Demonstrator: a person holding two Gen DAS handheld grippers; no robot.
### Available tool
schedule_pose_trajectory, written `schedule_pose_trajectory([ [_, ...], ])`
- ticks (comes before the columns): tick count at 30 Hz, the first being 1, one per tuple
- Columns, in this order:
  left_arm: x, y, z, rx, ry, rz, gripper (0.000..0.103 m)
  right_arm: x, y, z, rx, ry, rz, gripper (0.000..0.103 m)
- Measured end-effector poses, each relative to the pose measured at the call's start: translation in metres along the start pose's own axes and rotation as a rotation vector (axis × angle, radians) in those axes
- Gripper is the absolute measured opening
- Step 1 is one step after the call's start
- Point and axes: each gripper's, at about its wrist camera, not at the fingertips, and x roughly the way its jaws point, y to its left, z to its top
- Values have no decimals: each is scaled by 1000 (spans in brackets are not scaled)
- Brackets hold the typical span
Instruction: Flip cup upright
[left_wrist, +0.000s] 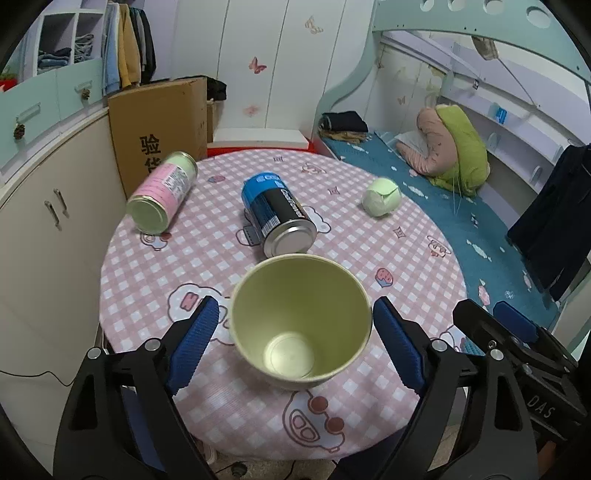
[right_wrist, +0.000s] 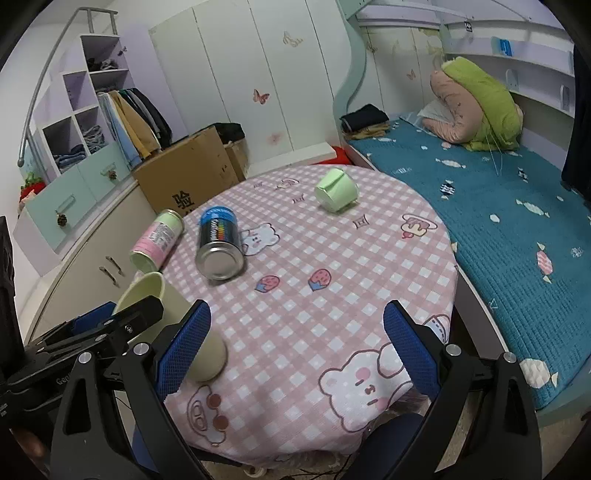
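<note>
A pale yellow-green cup (left_wrist: 301, 321) stands upright on the round table, mouth up, between the open fingers of my left gripper (left_wrist: 295, 317); neither blue pad touches it. In the right wrist view the same cup (right_wrist: 173, 317) shows at the left, partly hidden by the left gripper's black frame. A second, light green cup (left_wrist: 381, 197) lies on its side at the far right of the table; it also shows in the right wrist view (right_wrist: 337, 190). My right gripper (right_wrist: 297, 325) is open and empty over the table's near edge.
A blue-black can (left_wrist: 279, 218) and a pink-green can (left_wrist: 162, 192) lie on their sides on the pink checked tablecloth (left_wrist: 388, 258). A cardboard box (left_wrist: 159, 125) and cabinets stand at the left, a bed (right_wrist: 498, 229) at the right.
</note>
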Motion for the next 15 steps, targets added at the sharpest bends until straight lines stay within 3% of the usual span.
schedule_pose_trajectory([
  [15, -96, 17, -9, 25, -208, 83, 91, -65, 50, -2, -100, -104, 51, 96],
])
